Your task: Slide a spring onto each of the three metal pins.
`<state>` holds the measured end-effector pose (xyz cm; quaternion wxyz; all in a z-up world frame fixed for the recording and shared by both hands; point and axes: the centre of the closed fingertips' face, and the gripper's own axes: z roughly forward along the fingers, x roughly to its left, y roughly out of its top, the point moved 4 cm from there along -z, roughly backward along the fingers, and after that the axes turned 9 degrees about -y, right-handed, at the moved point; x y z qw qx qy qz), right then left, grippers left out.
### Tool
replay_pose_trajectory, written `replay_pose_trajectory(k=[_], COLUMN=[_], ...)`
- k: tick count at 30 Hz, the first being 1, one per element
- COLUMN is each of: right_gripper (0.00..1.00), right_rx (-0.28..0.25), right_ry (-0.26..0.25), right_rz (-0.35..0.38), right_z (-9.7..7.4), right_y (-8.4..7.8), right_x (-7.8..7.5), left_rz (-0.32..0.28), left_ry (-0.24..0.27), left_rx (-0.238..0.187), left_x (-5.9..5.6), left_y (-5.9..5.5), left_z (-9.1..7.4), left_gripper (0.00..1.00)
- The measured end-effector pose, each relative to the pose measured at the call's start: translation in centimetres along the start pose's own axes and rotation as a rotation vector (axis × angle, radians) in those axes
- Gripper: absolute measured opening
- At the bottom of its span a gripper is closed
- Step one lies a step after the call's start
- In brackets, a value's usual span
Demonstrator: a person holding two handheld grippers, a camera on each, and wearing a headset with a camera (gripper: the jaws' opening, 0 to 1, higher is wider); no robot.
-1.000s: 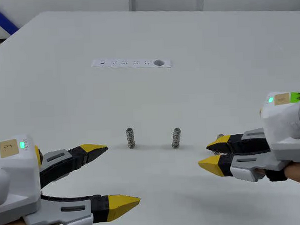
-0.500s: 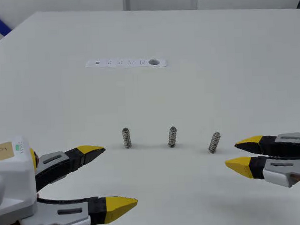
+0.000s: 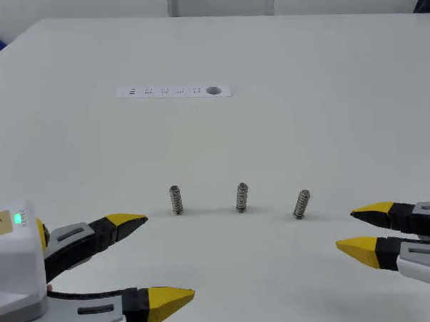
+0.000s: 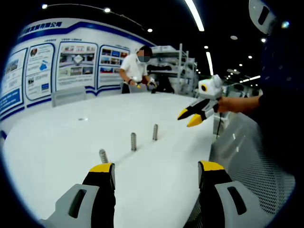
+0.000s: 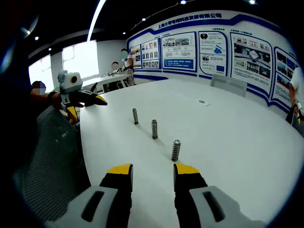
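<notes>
On the white desk (image 3: 305, 93), left spring (image 3: 176, 200), middle spring (image 3: 241, 197) and right spring (image 3: 301, 204) stand in a row, the right one leaning slightly. Left tongs (image 3: 166, 258) hover near the left spring, jaws wide apart, empty. Right tongs (image 3: 346, 229) hang beside the right spring, jaws apart, empty.

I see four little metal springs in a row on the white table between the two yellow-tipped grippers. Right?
Not four, three. The head view shows the left metal spring, middle metal spring and right metal spring in a row on the white table between the yellow-tipped left gripper and right gripper.
</notes>
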<state>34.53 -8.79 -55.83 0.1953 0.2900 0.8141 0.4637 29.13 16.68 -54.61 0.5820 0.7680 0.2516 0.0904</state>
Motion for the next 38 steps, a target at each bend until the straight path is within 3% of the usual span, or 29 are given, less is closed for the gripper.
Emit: replay_pose_trajectory(k=[25, 38], right_gripper=[0.46, 0.49], right_rx=[-0.035, -0.034], right_ry=[-0.036, -0.03], right_rz=[-0.015, -0.021], right_z=[-0.5, -0.2], right_y=[-0.1, 0.0], right_x=[-1.0, -1.1], left_rz=[-0.01, -0.033], left_ry=[0.017, 0.074], left_rx=[-0.01, -0.015], left_x=[0.3, 1.2], left_y=[0.0, -0.1], left_z=[-0.2, -0.7], left_gripper=[0.73, 0.73])
